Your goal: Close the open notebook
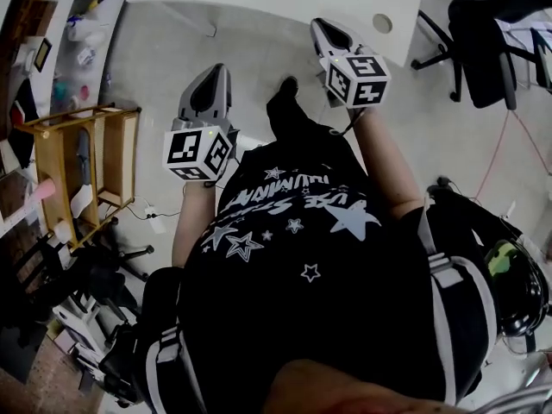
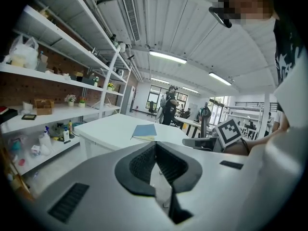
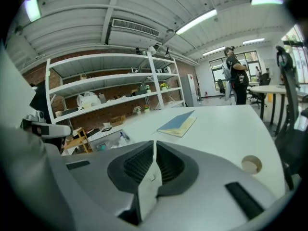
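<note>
- One notebook (image 3: 177, 123) lies flat on the table (image 3: 226, 129), closed, blue cover up, well in from the table's edges.
- Its long axis runs away from the grippers across the table top. In the right gripper view it slants toward the table's far right.
- Cream page edges show along the notebook's side and end nearest the grippers. I cannot make out the spine.
- Left gripper (image 2: 155, 145): jaws pressed together with nothing between them. It is in the air short of the table's near edge, aimed across the top toward the notebook and well apart from it.
- Right gripper (image 3: 154, 142): jaws also pressed together and empty. In the head view it sits closer to the table than the left gripper and touches neither table nor notebook.
- A round hole (image 3: 250, 164) is cut in the table top, right of the notebook and close to the table's near edge.
- Shelves (image 2: 62, 76) stand left of the table against a brick wall.
- The upper shelf carries a white bag (image 2: 21, 52).
- The middle shelf carries a basket (image 2: 43, 106) and small potted plants (image 2: 70, 98).
- The lower shelf carries bottles (image 2: 66, 134).
- I cannot tell what the bag and the basket hold.
- A wooden rack (image 1: 86, 162) stands on the floor left of the table. The things on it are too small to tell.
- A black chair (image 1: 483, 41) stands right of the table.
- A person (image 2: 169, 105) in dark clothes stands beyond the table's far side.
</note>
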The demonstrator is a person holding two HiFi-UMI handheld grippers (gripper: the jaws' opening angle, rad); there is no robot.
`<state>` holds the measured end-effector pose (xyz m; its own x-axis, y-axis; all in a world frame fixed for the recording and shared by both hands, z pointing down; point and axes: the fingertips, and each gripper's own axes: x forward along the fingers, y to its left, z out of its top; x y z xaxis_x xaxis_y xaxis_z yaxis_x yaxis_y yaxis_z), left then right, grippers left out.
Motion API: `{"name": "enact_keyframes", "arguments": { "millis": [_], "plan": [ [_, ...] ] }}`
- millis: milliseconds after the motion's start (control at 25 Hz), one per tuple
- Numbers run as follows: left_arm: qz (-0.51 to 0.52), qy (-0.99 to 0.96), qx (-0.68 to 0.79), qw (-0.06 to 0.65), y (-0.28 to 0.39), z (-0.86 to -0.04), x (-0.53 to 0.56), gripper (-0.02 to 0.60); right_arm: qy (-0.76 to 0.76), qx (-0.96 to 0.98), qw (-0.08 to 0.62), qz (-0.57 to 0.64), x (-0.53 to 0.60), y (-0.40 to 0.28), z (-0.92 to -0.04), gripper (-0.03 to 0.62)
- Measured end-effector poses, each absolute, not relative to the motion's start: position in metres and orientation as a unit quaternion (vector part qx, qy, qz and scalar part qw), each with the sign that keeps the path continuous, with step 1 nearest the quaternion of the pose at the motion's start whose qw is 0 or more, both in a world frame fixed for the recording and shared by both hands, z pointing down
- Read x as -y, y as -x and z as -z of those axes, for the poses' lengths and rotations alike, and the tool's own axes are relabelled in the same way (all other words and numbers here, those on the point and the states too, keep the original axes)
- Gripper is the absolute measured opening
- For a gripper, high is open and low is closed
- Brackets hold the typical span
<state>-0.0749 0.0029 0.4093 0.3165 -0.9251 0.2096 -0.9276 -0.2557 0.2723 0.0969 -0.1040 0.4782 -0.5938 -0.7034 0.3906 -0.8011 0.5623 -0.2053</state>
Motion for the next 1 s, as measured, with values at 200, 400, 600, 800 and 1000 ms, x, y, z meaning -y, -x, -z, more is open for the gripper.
{"name": "enact_keyframes", "arguments": {
  "millis": [200, 400, 600, 800, 1000],
  "plan": [
    [0.014, -0.786, 0.600, 0.150, 0.075, -0.396, -0.053, 0.011, -0.412, 0.889, 0.135, -0.148, 0.057, -0.094, -0.459, 0.025],
    [0.039, -0.786, 0.601, 0.136, 0.064, -0.380, -0.092, 0.011, -0.417, 0.888, 0.138, -0.133, 0.017, -0.109, -0.443, 0.025],
    [0.045, -0.794, 0.590, 0.135, 0.050, -0.375, -0.117, 0.011, -0.432, 0.881, 0.144, -0.132, -0.020, -0.131, -0.439, 0.025],
    [0.039, -0.793, 0.592, 0.139, 0.033, -0.378, -0.132, 0.011, -0.442, 0.876, 0.146, -0.127, -0.043, -0.161, -0.430, 0.025],
    [0.036, -0.788, 0.598, 0.142, 0.001, -0.379, -0.148, 0.011, -0.443, 0.875, 0.147, -0.129, -0.059, -0.196, -0.430, 0.023]
  ]
}}
